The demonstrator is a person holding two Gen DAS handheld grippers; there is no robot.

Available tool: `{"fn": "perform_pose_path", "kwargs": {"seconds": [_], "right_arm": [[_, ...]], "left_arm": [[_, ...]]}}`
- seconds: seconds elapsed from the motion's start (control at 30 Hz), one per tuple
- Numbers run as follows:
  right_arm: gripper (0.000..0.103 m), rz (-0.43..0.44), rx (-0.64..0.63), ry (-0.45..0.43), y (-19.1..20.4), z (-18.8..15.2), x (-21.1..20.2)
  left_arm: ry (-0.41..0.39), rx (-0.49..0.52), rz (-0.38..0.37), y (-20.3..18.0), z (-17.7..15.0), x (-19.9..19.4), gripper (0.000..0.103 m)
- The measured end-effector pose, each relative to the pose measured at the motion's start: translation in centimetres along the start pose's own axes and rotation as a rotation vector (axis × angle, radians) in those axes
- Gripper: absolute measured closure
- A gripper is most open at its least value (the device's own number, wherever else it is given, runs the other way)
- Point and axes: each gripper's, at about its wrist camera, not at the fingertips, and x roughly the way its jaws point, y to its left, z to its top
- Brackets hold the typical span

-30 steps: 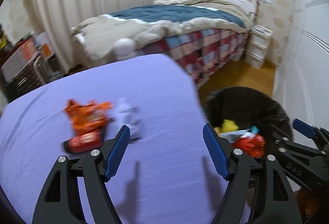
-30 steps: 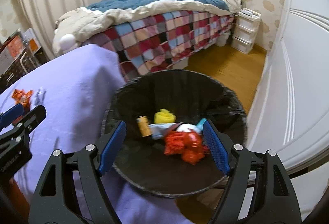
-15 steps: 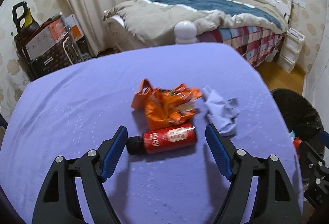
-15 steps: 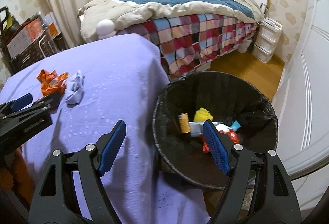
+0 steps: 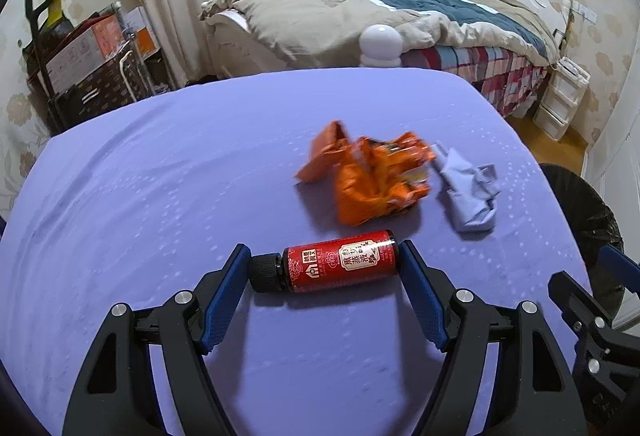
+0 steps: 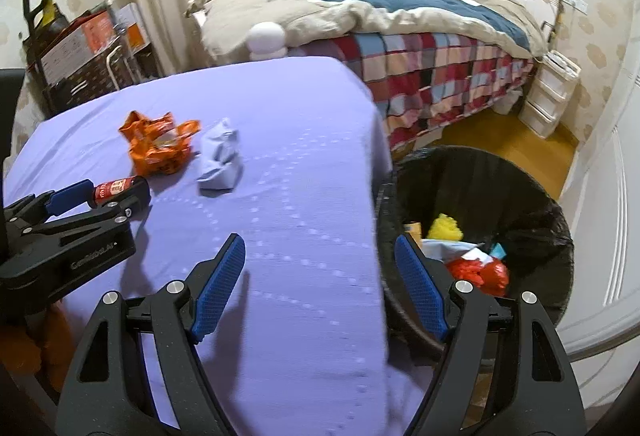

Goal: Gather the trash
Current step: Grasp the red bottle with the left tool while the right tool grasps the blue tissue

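Left gripper (image 5: 324, 268) fingers spread, straddling the red bottle (image 5: 338, 266) lying on the bench (image 5: 160, 196). Bottle's long axis runs finger to finger, cap toward the left finger; pads not yet pressing. Right gripper (image 6: 320, 272) spread, empty, nearer the bin (image 6: 540, 212).
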Motion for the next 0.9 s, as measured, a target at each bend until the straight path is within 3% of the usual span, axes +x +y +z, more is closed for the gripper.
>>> {"fn": "perform_pose_path", "kwargs": {"seconds": [0.23, 0.6, 0.9], "right_arm": [[0.027, 0.022, -0.033, 0.031, 2.0, 0.3, 0.9], [0.028, 0.018, -0.070, 0.047, 4.2, 0.8, 1.8], [0.028, 0.020, -0.094, 0.063, 5.7, 1.9, 3.2]], "left_arm": [[0.002, -0.033, 0.014, 2.5, -0.5, -0.5, 0.031], [-0.043, -0.040, -0.057, 3.7, -1.1, -2.0, 0.031], [-0.061, -0.067, -0.029, 5.9, -1.1, -2.8, 0.031]]}}
